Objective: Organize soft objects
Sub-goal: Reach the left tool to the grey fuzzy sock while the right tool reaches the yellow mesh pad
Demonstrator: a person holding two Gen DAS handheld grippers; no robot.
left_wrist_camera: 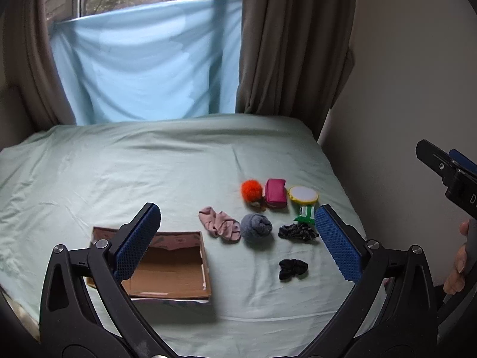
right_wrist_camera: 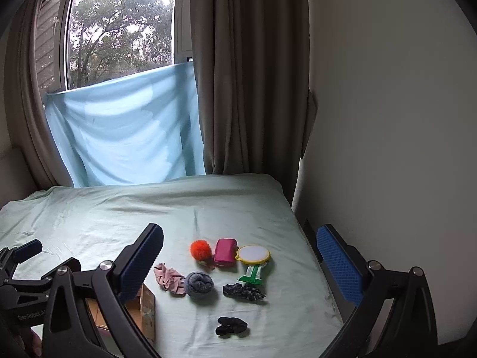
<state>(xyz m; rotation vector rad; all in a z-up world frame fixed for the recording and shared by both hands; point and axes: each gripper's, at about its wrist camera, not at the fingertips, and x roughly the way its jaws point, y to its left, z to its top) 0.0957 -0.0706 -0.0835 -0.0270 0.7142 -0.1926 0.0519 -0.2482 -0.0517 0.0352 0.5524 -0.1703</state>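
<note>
On the pale green bed sheet (left_wrist_camera: 149, 173) lie a pink sock (left_wrist_camera: 220, 224), a rolled grey sock (left_wrist_camera: 255, 227), a patterned dark scrunchie (left_wrist_camera: 298, 232), a black scrunchie (left_wrist_camera: 292, 269), an orange pompom (left_wrist_camera: 252, 190) and a magenta pouch (left_wrist_camera: 275, 194). An open cardboard box (left_wrist_camera: 170, 268), empty, sits left of them. My left gripper (left_wrist_camera: 238, 244) is open, held above the bed over the box and socks. My right gripper (right_wrist_camera: 240, 265) is open and empty above the same items, which also show in the right wrist view: pink sock (right_wrist_camera: 168, 279), grey sock (right_wrist_camera: 198, 284), black scrunchie (right_wrist_camera: 232, 325).
A round yellow-rimmed mirror (left_wrist_camera: 302, 194) and a green packet (left_wrist_camera: 305, 213) lie beside the pouch. The bed's right edge runs along a wall (left_wrist_camera: 402, 89). Brown curtains (left_wrist_camera: 292, 44) and a blue cloth (left_wrist_camera: 143, 65) hang behind the bed under a window.
</note>
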